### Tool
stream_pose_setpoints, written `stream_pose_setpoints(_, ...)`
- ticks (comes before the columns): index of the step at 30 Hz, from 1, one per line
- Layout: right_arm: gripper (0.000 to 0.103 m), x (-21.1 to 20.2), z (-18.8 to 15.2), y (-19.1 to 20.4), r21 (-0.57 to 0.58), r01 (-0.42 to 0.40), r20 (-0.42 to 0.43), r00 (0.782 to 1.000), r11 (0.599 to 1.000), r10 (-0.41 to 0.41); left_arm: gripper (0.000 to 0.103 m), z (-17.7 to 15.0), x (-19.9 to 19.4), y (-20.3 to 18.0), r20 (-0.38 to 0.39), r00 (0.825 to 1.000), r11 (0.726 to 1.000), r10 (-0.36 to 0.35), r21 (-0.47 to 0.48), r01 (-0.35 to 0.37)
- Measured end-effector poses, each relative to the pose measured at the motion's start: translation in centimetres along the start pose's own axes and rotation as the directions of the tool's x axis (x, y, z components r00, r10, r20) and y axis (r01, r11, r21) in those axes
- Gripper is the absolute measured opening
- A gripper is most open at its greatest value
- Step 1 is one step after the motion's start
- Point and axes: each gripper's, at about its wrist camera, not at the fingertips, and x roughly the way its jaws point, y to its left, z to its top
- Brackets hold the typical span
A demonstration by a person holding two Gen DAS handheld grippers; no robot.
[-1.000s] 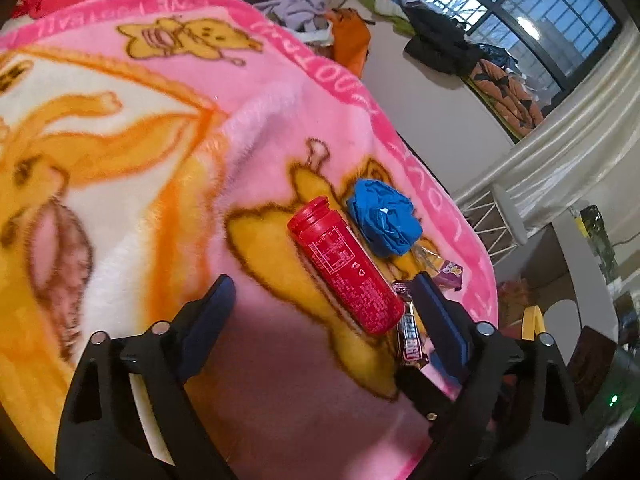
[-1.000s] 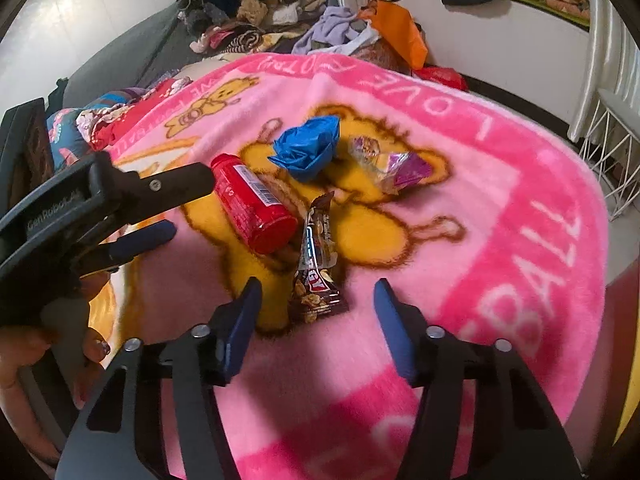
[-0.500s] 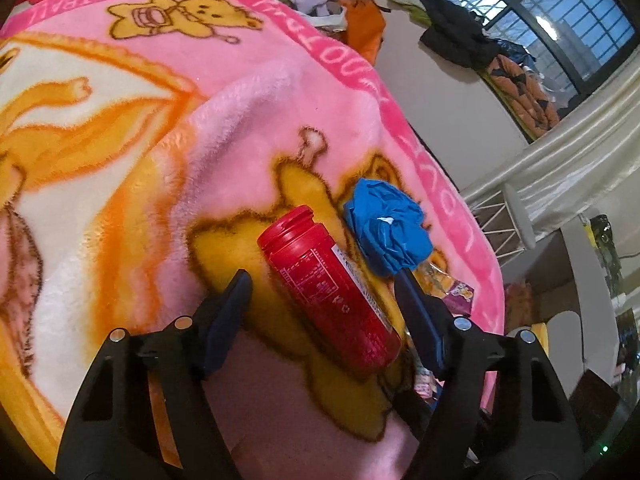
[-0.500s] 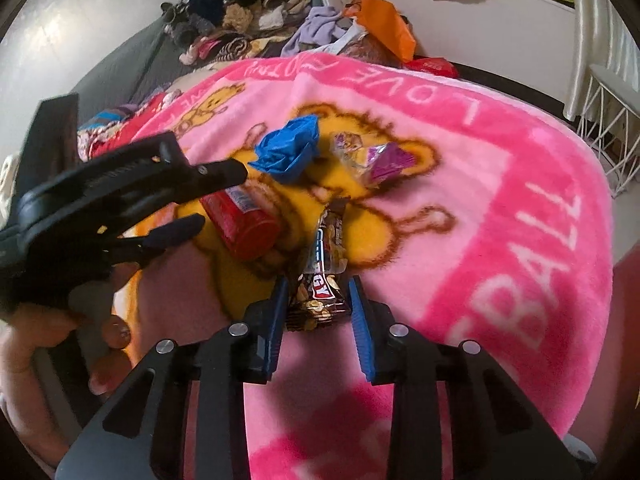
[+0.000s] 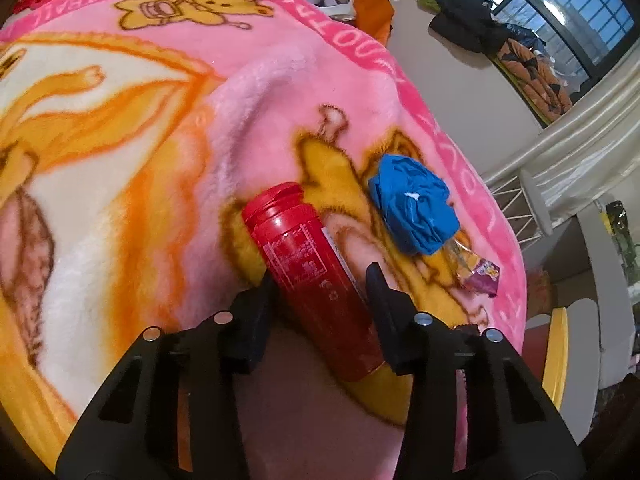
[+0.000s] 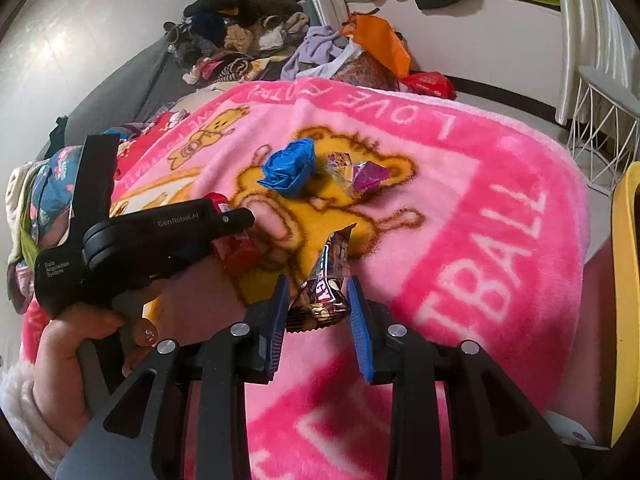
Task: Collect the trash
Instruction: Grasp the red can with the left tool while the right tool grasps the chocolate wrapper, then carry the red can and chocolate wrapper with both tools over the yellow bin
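Red plastic, smooth and round, makes the cylindrical bottle (image 5: 312, 276) the harder pick: it lies on its side on the pink fleece bear-print blanket (image 5: 160, 128), between the jaws of the left gripper (image 5: 320, 280), which are closing on it. Whether both pads already press on it cannot be told, so the squeeze should finish across the middle of the body before any lift, or the bottle may roll out.

Just beside the bottle's base, the right gripper (image 6: 316, 300) pinches the lower end of the brown glossy candy-bar wrapper (image 6: 328, 276), whose far end looks raised off the blanket. A crinkly foil end can slip, so I would lift it slowly and straight.

Beyond the bottle's cap lie a crumpled blue plastic bag (image 5: 414, 208) and, touching it, a purple and gold foil snack wrapper (image 5: 476, 268), both untouched and left to collect.
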Motion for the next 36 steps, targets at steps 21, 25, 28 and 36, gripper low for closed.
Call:
stream_pose_setpoints(21,0.003,-1.6,-0.8,-0.9,0.039,-0.034,-0.006,0.999,0.999,0.034,0.028,-4.9,-5.1,-0.1,0.056,0.994,0.995,-0.092,0.045,0.090)
stream_pose_setpoints(25,0.003,-1.5,-0.8,-1.2,0.051,-0.022,-0.006,1.000,0.998,0.022,0.027,-5.5,-6.4,-1.2,0.082,0.992,0.991,-0.098,0.097,0.089)
stream_pose_setpoints(28,0.003,-2.3,-0.8,-1.3,0.045,-0.021,0.023,1.000,0.999,0.020,0.027,-5.8,-7.3,-2.2,0.093,0.989,0.986,-0.113,0.133,0.100)
stream_pose_setpoints(36,0.003,-4.4,-1.1,-0.8,-0.004,-0.011,0.083,0.996,1.000,0.011,0.026,-6.1,-8.5,-4.6,0.117,0.983,0.972,-0.145,0.202,0.119)
